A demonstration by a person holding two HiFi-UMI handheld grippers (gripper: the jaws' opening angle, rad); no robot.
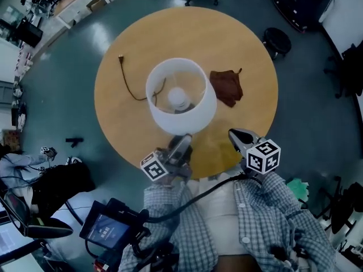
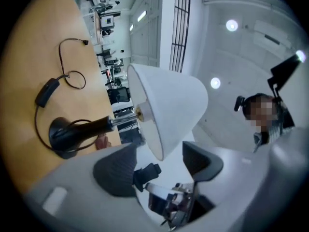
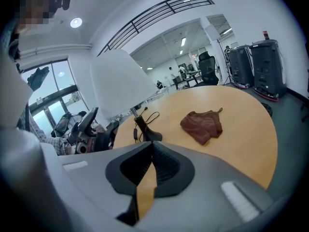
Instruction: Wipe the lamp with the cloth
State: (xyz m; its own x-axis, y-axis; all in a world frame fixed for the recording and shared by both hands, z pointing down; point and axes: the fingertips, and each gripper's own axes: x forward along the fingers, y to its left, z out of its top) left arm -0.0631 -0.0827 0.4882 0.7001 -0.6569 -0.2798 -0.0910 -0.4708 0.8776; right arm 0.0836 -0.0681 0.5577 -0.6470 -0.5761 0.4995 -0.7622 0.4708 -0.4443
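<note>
A lamp with a white shade (image 1: 180, 95) stands in the middle of the round wooden table (image 1: 249, 84). Its black cord (image 1: 129, 81) trails off to the left. A crumpled brown cloth (image 1: 227, 85) lies flat just right of the lamp, with nothing touching it. My left gripper (image 1: 182, 143) is at the table's near edge, close below the shade, open and empty. In the left gripper view the shade (image 2: 169, 105) and black base (image 2: 63, 134) appear sideways beyond the spread jaws. My right gripper (image 1: 238, 136) hovers over the near right edge, shut and empty, pointing toward the cloth (image 3: 203, 125).
The table's near rim lies right under both grippers. A black stool (image 1: 277, 38) and office chairs stand beyond the far side. On the floor at the near left are a dark bag (image 1: 62, 186) and a tablet-like device (image 1: 108, 228).
</note>
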